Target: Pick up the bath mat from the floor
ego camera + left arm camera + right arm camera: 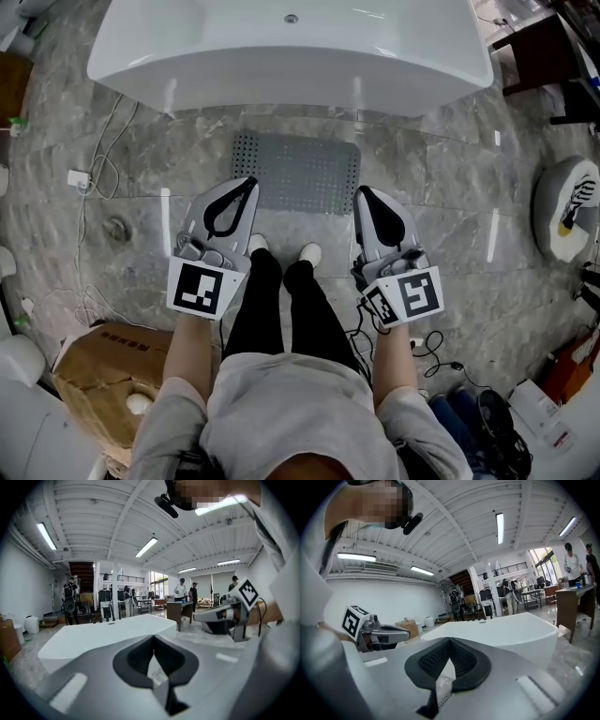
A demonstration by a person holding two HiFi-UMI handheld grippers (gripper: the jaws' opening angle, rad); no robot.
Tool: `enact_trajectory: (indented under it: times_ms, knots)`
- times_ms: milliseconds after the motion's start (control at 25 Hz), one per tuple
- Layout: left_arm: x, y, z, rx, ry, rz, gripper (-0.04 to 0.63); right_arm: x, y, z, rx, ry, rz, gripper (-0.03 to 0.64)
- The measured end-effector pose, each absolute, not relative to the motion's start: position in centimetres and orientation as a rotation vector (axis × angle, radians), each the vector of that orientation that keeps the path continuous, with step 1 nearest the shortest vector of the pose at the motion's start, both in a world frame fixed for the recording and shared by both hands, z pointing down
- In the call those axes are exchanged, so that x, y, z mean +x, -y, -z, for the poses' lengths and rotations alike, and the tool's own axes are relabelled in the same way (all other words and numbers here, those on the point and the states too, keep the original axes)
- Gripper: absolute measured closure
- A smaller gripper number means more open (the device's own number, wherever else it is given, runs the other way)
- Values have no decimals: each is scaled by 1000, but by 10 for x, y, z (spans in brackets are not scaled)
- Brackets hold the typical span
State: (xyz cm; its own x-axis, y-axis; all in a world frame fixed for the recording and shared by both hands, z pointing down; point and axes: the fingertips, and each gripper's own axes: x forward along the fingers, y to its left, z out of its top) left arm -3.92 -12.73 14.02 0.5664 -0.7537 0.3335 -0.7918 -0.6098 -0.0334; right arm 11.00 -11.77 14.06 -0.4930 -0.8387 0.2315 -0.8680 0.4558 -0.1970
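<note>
The grey perforated bath mat [298, 172] lies flat on the marble floor in front of the white bathtub [281, 47]. My left gripper [251, 181] hangs over the mat's near left corner, shut and empty. Over the mat's near right edge my right gripper [361, 190] is held the same way, shut with nothing in it. In the left gripper view the closed left gripper [153, 637] points at the tub [103, 637], with the right gripper [225, 616] beside it. In the right gripper view, a sliver of the dotted mat [443, 699] shows below the closed right gripper [450, 640].
The person's white shoes [281, 251] stand just short of the mat. A cardboard box [103, 366] sits at the near left, cables and a white plug [78, 178] at the left, a floor drain [116, 229] nearby. A round white object [567, 206] and dark furniture [544, 56] stand right.
</note>
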Motion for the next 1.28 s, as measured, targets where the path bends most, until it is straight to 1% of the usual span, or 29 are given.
enact_trajectory:
  times_ms: [440, 760, 1280]
  knots:
    - [-52, 141, -286, 2682, 1254, -514, 595, 104, 131, -283, 1575, 2533, -443, 617]
    - [-67, 155, -422, 2690, 1227, -520, 595, 92, 148, -410, 1566, 2531, -431, 617]
    - [-72, 183, -650, 2753, 1222, -487, 595, 101, 180, -634, 1523, 2557, -363, 617]
